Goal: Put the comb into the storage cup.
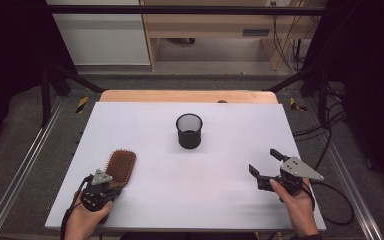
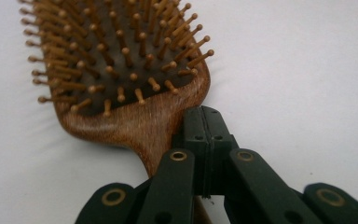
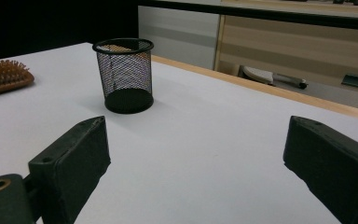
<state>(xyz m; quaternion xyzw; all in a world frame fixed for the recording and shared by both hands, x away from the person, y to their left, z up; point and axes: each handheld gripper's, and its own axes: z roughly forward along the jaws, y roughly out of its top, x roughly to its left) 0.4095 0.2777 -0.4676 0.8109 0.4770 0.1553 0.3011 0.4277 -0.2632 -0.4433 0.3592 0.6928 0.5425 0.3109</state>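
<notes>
The white table top (image 1: 190,200) is the largest thing here, a broad sheet with a strip of wooden edge (image 1: 187,96) showing along its far side. Most of it lies bare: the whole middle, between the 2 hands, is open room for moving, and so is the far left and far right. Both hands sit close to the near edge, 1 by each near corner.

The wooden hairbrush (image 1: 120,166) lies flat near the near-left corner, bristles up. Its long axis runs from the near edge toward the far side, tilted slightly right; the bristled head points away from the person and the handle points back toward the left hand. In the left gripper view the left gripper (image 2: 204,135) has its jaws pressed together, the tips lying just beside the neck of the brush's handle; whether they pinch the wood cannot be told.

The right gripper (image 1: 264,164) hovers near the near-right corner with its jaws spread wide, nothing between them.

The black mesh cup (image 1: 189,130) stands upright near the table's middle, toward the far side, well apart from both grippers and the brush, the 1 obstacle on the sheet.
</notes>
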